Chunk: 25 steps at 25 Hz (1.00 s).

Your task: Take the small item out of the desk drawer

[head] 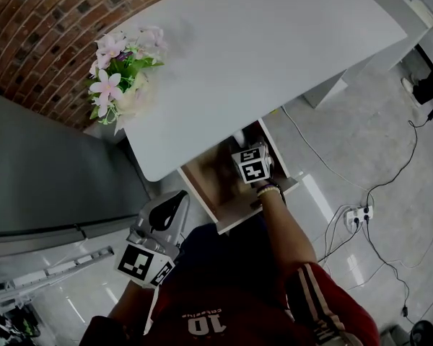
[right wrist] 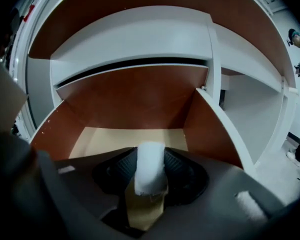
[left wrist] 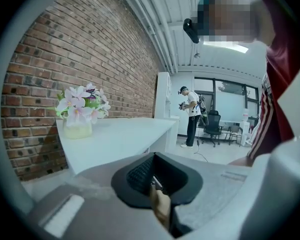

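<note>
Two jaws of the right gripper (right wrist: 150,160) clamp the small white item (right wrist: 150,176) inside the open drawer (right wrist: 102,140); the next move is probably a clean lift out.

- Pink-white flowers (head: 119,67) in pale vase, nr brick wall (head: 36,27).
- Grey cabinet (head: 43,171) at left of head view.
- White power strip (head: 359,213) w/ black cables (head: 411,143) on floor.
- Bkgd: person (left wrist: 191,115) standing, office chair (left wrist: 212,126) just beside.
</note>
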Motion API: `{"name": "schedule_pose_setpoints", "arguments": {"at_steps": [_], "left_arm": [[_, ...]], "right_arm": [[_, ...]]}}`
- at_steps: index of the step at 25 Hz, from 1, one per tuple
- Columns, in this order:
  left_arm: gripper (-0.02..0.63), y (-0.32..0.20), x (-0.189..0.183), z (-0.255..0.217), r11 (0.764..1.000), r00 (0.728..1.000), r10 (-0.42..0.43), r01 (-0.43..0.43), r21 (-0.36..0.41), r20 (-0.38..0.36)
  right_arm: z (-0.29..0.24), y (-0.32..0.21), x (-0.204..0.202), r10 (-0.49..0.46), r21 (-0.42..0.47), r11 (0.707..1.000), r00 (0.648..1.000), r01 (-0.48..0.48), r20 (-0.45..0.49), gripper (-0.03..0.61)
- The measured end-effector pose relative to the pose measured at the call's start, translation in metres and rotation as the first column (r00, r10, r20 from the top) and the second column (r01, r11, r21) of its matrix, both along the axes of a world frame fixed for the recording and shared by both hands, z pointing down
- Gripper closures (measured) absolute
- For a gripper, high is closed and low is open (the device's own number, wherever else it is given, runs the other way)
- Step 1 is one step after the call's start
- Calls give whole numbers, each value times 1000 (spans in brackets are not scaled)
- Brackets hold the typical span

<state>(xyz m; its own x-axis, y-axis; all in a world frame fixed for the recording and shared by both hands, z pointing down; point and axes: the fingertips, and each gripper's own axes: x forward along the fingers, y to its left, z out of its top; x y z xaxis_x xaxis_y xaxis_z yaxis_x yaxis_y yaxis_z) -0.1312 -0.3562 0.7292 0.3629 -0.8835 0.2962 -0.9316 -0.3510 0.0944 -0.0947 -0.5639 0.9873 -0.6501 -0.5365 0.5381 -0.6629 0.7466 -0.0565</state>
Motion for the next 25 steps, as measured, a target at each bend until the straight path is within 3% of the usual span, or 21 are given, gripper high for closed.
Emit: {"name": "schedule_pose_setpoints", "arguments": {"at_steps": [13,25], "left_arm": [[611,3,-4,-111,1000,1000,-12,12,8,0],[611,32,-1,-250,999,1000,-4,5,48,-21]], "right_arm": [[-111,36,35,58,-5,998,998,-58,12,416],[-275,87,73,79,41,996,997,-79,23,416]]}}
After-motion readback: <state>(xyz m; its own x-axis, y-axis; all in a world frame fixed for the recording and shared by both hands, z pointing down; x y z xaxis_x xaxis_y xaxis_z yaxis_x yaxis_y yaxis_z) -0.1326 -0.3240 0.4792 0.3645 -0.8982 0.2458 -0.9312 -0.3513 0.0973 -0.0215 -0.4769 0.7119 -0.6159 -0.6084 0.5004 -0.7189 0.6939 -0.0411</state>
